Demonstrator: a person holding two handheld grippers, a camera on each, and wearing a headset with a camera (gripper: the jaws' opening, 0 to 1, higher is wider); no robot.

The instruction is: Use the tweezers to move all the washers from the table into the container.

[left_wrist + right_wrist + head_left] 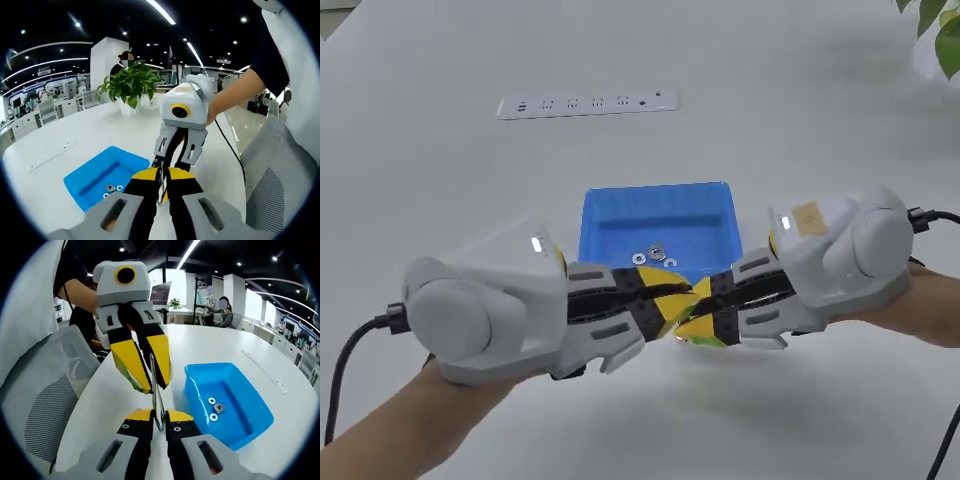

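Observation:
The blue container (660, 195) stands on the white table and holds three washers (655, 256), which also appear in the left gripper view (112, 189) and the right gripper view (215, 408). Just in front of the container the two grippers meet tip to tip. My left gripper (670, 300) (162, 180) comes in from the left and my right gripper (715, 310) (159, 420) from the right. Thin metal tweezers (156, 400) (161, 192) run between them. Both pairs of jaws are closed on the tweezers.
A white power strip (587, 104) lies at the far side of the table. A potted plant (940, 30) (130, 85) stands at the back right corner. A mesh chair (45, 405) is beside the table on the person's side.

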